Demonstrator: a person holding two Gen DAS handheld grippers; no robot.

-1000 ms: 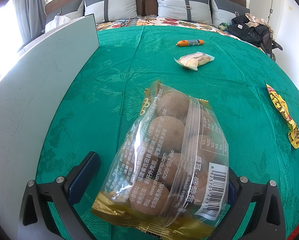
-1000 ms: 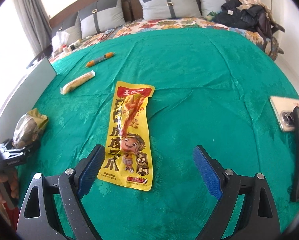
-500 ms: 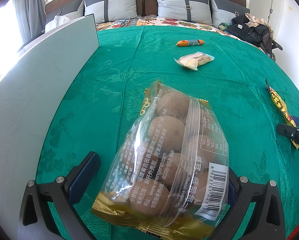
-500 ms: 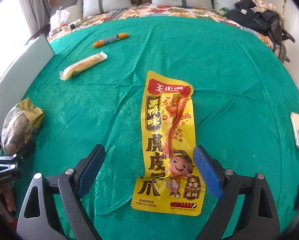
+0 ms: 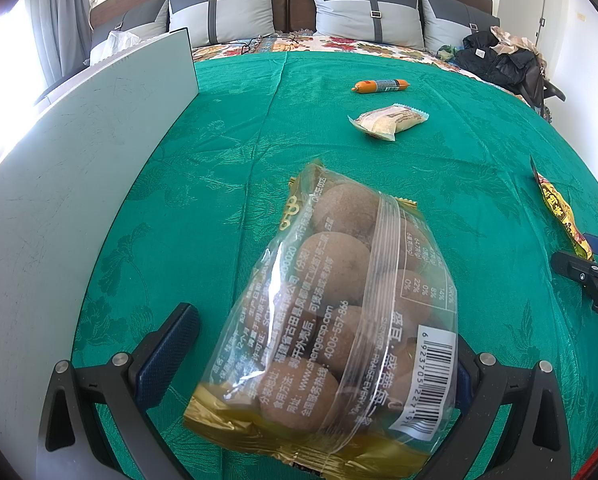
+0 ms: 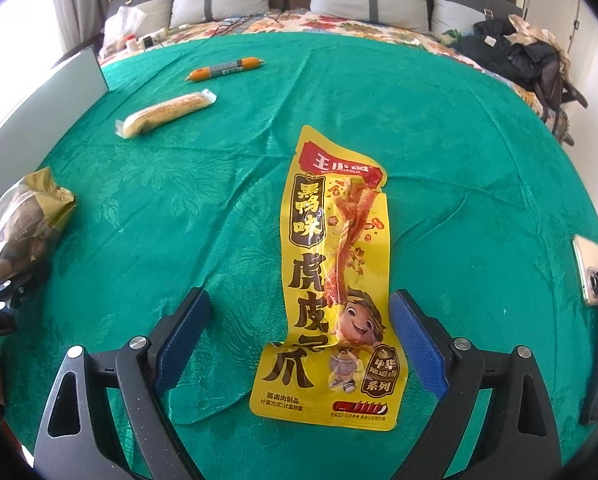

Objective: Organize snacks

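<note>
A clear bag of brown round snacks (image 5: 339, 312) lies on the green bedspread (image 5: 227, 160) between the wide-apart fingers of my left gripper (image 5: 319, 328). The left finger (image 5: 167, 352) stands apart from the bag, and the bag hides most of the right finger. In the right wrist view the same bag (image 6: 27, 224) is at the far left. A long yellow snack packet (image 6: 335, 280) lies flat, with my open right gripper (image 6: 299, 300) straddling its lower half. An orange sausage (image 6: 225, 69) and a pale wrapped cake (image 6: 165, 114) lie farther back.
A tall white panel (image 5: 79, 160) runs along the left side of the bedspread. A phone (image 6: 591, 272) lies at the right edge. Dark clothes (image 5: 499, 64) are heaped at the back right, with pillows (image 5: 363, 8) against the headboard.
My right gripper has moved forward over the yellow packet, which now sits between its fingers. The left gripper and the bag of brown snacks have stayed put.
</note>
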